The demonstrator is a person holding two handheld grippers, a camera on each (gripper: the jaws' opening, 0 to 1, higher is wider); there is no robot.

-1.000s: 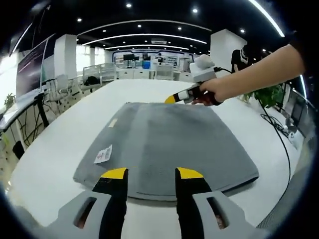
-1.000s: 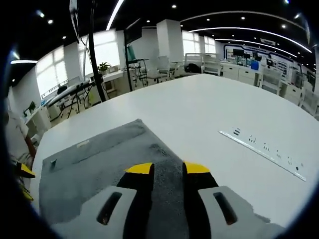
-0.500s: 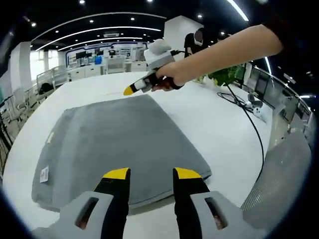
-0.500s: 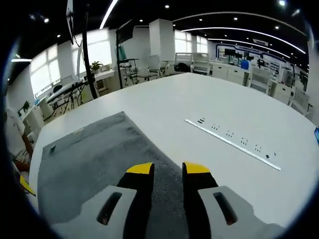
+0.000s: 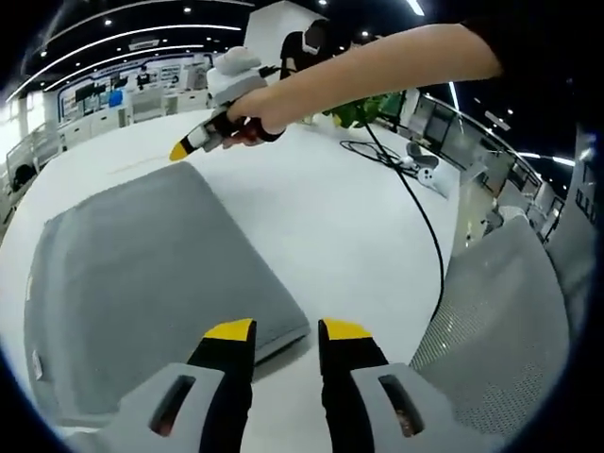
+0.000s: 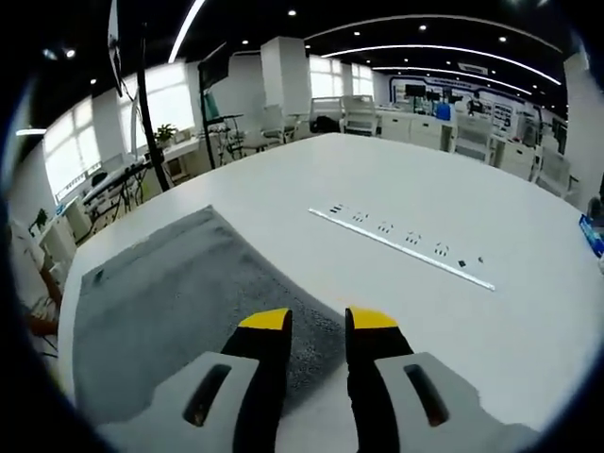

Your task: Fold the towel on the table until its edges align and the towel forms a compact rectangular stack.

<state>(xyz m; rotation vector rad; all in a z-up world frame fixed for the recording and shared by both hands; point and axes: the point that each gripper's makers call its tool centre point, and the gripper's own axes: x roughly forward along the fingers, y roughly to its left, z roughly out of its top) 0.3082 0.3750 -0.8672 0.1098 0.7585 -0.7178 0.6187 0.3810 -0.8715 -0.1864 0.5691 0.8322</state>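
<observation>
Fold not begun: towel lies flat at left, left gripper and right gripper narrowly parted, empty, at 2 corners.

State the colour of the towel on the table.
Plain grey towel, no pattern; it shows best in the left gripper view.

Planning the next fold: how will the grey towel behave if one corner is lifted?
The grey towel lies flat, following the white table, so it will probably drape limply. Its plush, thick-looking edge suggests some weight, so it may sag. The smooth tabletop may let the rest slide along.
</observation>
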